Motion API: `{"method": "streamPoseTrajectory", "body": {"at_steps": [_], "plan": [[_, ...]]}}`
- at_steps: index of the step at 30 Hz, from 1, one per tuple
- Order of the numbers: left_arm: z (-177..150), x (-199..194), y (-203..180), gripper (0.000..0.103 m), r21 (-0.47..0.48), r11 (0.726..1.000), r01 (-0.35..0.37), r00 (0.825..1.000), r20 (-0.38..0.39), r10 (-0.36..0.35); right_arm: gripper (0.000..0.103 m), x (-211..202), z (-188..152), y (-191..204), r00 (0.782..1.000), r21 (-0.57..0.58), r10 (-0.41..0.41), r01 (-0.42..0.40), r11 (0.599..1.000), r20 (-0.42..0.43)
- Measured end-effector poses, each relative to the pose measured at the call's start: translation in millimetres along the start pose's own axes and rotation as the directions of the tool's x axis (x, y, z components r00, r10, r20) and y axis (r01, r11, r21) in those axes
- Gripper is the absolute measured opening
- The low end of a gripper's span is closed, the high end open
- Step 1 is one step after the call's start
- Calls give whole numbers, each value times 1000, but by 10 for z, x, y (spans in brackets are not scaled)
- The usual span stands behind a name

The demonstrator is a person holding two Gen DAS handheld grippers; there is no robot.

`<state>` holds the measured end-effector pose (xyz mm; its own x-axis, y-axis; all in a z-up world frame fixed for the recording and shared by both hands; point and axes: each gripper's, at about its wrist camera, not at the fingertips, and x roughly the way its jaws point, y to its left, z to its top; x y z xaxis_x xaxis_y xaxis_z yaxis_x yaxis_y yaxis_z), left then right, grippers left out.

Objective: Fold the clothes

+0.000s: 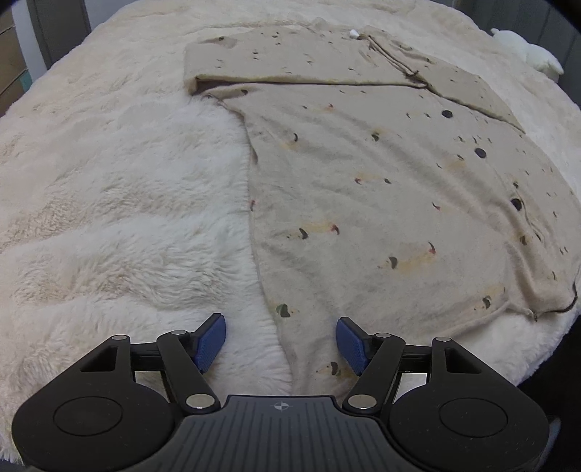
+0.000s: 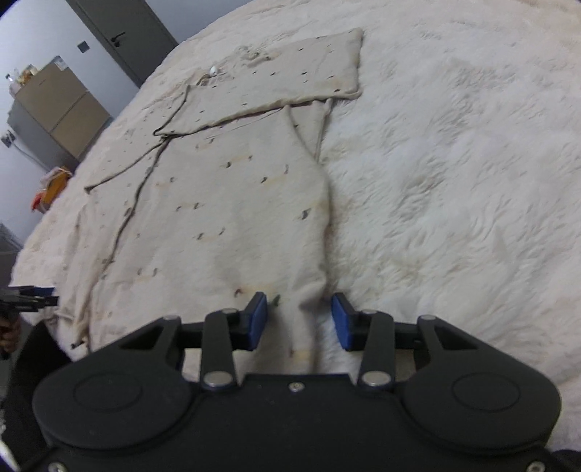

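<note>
Jaws of both grippers gape over a cardigan [image 1: 381, 174] on a fluffy blanket [image 1: 120, 218].

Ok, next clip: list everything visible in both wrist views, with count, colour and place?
cardigan: one, beige with small dark and yellow motifs and dark buttons, spread flat on the bed, one sleeve folded across its top
fluffy blanket: one, cream white, covering the bed under the cardigan
white plush item: one, far edge of the bed, kind unclear
door: one, grey with dark handle, background wall
cabinet: one, tan fronts, beside the door, small items on top
orange items: a small pile, on the floor past the bed
left gripper: black with blue pads, open over the cardigan's hem edge
right gripper: black with blue pads, open astride the opposite hem edge
</note>
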<state>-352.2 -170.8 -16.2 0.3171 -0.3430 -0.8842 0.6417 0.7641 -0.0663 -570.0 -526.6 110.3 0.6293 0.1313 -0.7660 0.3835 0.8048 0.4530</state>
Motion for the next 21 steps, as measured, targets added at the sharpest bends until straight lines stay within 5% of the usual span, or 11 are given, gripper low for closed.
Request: {"method": "streamPoseTrajectory", "body": {"at_steps": [2,11,21], "plan": [[17,-2,66,49,-35,998,53,999,-5,-53,39,-8,2,-29,1000,13,23,-23,1000,-2],[129,181,329,49,-168,962,214,975,-17,-220,35,118,159,-298,983,145,182,-180,973,-1],[95,268,615,49,-315,895,314,947,42,-318,34,251,157,-265,978,161,208,-205,966,-3]]}}
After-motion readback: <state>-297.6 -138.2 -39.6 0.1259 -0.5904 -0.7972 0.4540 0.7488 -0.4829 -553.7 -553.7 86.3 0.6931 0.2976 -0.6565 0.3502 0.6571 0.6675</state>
